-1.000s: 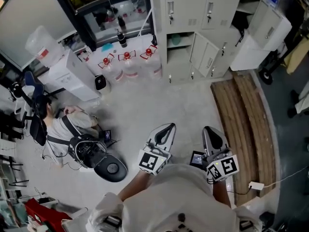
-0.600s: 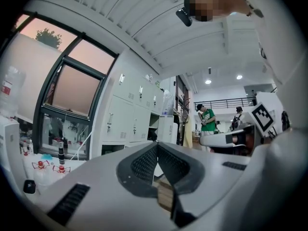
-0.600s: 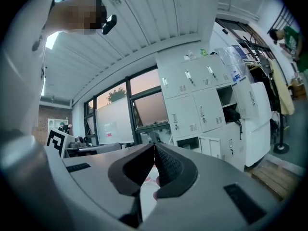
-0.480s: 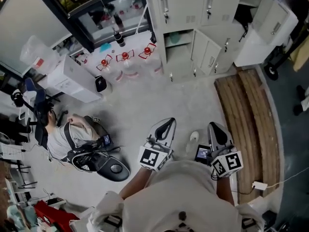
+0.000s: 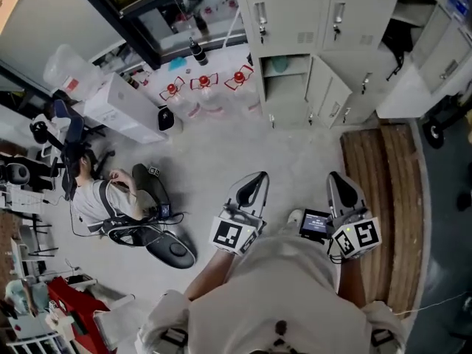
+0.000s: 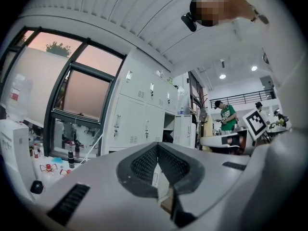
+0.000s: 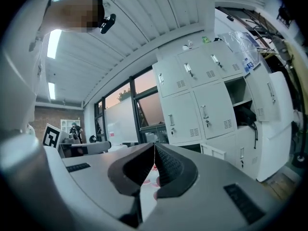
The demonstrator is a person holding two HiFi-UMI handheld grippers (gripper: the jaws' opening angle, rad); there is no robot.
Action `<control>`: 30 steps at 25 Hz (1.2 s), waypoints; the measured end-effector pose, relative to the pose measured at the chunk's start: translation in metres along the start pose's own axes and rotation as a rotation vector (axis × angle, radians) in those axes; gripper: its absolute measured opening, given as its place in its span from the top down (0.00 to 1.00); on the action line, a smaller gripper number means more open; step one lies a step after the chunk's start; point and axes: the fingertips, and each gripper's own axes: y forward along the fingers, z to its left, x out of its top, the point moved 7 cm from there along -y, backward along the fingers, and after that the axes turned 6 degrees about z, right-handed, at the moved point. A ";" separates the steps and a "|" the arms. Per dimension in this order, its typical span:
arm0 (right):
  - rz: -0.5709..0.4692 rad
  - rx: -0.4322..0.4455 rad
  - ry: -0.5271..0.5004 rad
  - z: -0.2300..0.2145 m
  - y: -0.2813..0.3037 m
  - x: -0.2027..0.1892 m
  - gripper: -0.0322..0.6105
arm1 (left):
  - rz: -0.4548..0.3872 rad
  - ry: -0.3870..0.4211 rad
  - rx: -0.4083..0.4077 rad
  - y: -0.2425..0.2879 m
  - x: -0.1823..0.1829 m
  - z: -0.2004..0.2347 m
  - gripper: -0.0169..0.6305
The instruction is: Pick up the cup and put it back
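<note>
Head view, setting: a bare grey concrete floor (image 5: 221, 153), matt and mottled. Rough brown wooden planks (image 5: 380, 190) lie along its right side.
Head view, left gripper (image 5: 253, 185): held level over the floor. It has a smooth pale grey shell tapering to a rounded nose with a dark inner face, and a cube with a black-and-white square marker at the rear.
Head view, right gripper (image 5: 341, 181): the same shape, level, beside the left one and apart from it. It has a marker cube at the rear and a small lit screen (image 5: 316, 223) on its inner side.
Left gripper view, jaws: the black mesh-textured pads (image 6: 144, 165) meet at their tips, closed, with nothing between them.
Right gripper view, jaws: the black ribbed pads (image 7: 166, 167) are pressed together at the tips, closed and empty.
Ahead, lockers (image 5: 332, 21): pale grey sheet metal with flat doors, small handles and vent slits. Some doors stand open.
Task's thing: no cup can be told for sure. A small pale green shape (image 5: 279, 64) sits in an open locker compartment, too small to name, well apart from both grippers and ahead of them.
Left of the lockers: three clear jugs (image 5: 204, 82) with red caps stand on the floor.
Far left: a seated person (image 5: 103, 198) on the floor.
</note>
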 end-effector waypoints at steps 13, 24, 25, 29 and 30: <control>0.089 0.069 -0.001 -0.047 0.067 -0.002 0.91 | 0.004 -0.018 0.088 0.062 -0.003 0.040 0.96; 0.117 -0.033 -0.057 -0.072 0.188 0.025 0.91 | 0.010 -0.040 -0.032 0.152 -0.003 0.157 0.96; 0.108 -0.041 -0.070 -0.077 0.201 0.031 0.91 | 0.010 -0.034 -0.043 0.161 -0.001 0.168 0.96; 0.078 -0.077 -0.140 -0.098 0.251 0.052 0.91 | 0.007 -0.002 -0.084 0.194 0.007 0.210 0.96; 0.072 -0.083 -0.158 -0.102 0.262 0.055 0.91 | 0.002 -0.002 -0.088 0.201 0.008 0.219 0.96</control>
